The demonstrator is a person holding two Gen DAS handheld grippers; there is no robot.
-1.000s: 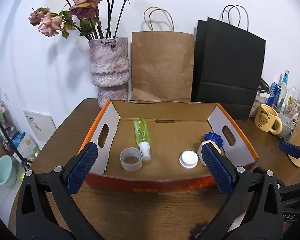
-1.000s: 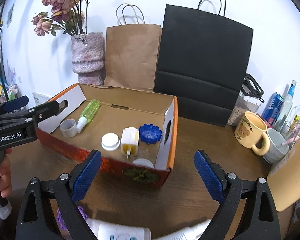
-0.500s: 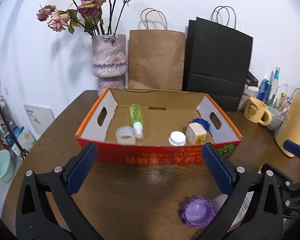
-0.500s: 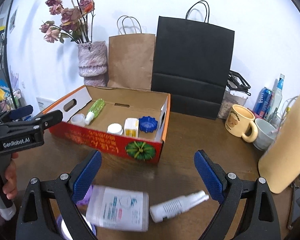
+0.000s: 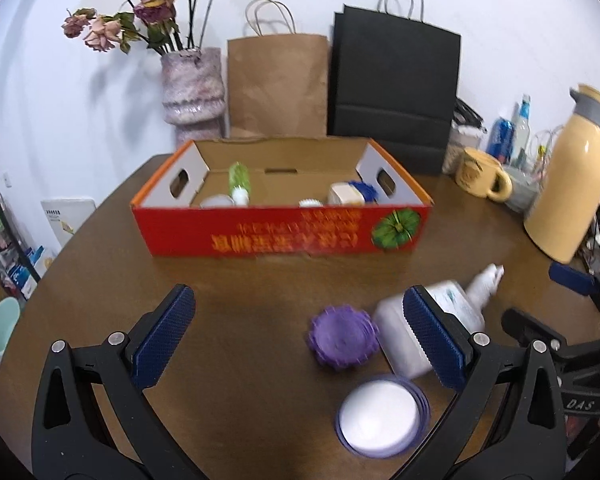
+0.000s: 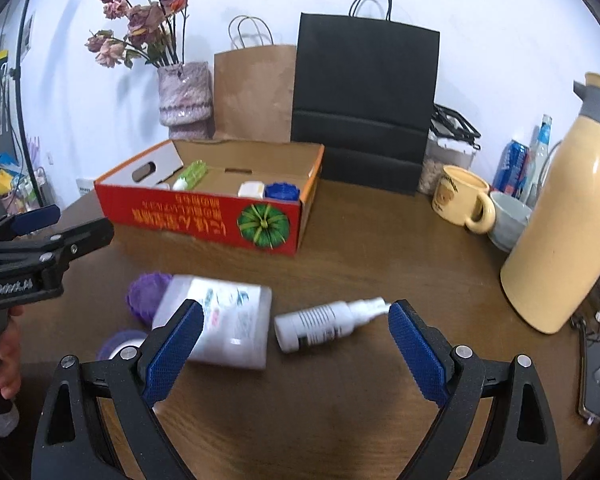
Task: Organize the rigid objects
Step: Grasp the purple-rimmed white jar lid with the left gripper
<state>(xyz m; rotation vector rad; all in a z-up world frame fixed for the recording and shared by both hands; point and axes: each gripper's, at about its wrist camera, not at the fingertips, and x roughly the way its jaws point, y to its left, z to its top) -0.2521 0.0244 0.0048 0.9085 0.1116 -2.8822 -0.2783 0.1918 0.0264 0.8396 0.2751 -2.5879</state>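
Both grippers have pulled back from the red cardboard box [image 5: 284, 232] since 1.0 s ago; loose items on the wooden table [image 5: 240, 292] now in view. Left gripper [image 5: 296, 340] spread wide, empty. Right gripper [image 6: 296, 352] spread wide, empty. On table near box: purple ridged lid [image 5: 342, 342], white flat bottle [image 6: 228, 324], white spray bottle [image 6: 328, 322], white-topped purple jar [image 5: 380, 418]. Green bottle [image 5: 239, 178] and blue ridged lid [image 6: 282, 191] lie inside box.

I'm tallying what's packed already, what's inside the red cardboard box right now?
Inside the red box: a green bottle lying down, a blue ridged cap, a cream square container, two white round pieces. The front wall hides the floor.
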